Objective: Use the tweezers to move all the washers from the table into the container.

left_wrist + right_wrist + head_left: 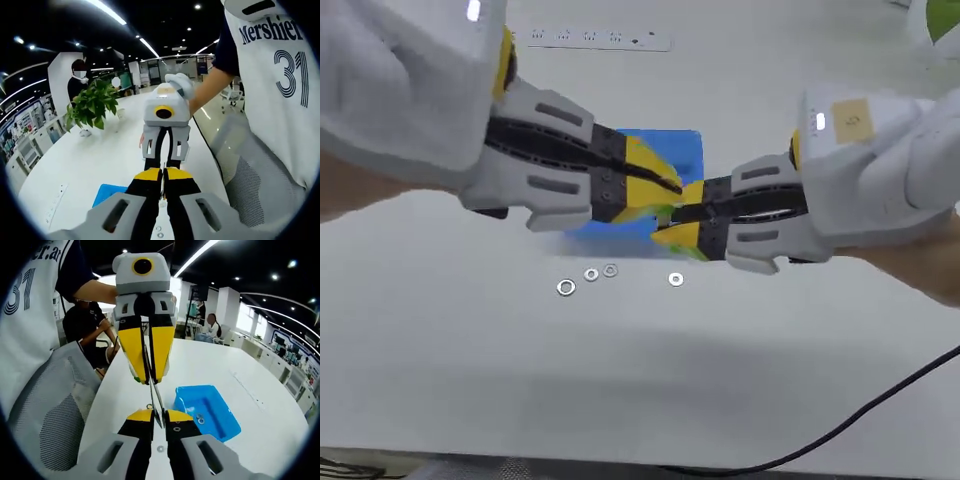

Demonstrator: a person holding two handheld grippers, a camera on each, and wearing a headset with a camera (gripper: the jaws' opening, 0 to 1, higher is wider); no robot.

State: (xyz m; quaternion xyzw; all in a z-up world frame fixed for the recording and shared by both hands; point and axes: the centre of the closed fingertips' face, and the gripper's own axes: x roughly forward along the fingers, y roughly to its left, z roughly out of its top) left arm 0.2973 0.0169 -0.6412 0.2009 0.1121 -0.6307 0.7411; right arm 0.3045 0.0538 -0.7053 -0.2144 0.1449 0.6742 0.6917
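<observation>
Right gripper view gives me the clearest look at the tweezers (156, 400). They are a thin steel pair bridging the two tools. The upper end sits between the yellow jaws of the left gripper (150, 380), and the lower end is pinched in the right gripper (160, 414). Both sets of jaws look closed on the tweezers, tip to tip. I read this as a regrip, seating them so that one gripper alone can squeeze them.

I hold the exchange in the air over the near edge of the blue container (670, 150), clear of the parts below. Four washers (591, 274) lie on the table (470, 350) just in front of it, three close together and one apart to the right. At least two sit inside the container, so I judge the job partly done. A loose hold here could let the tweezers slip.
</observation>
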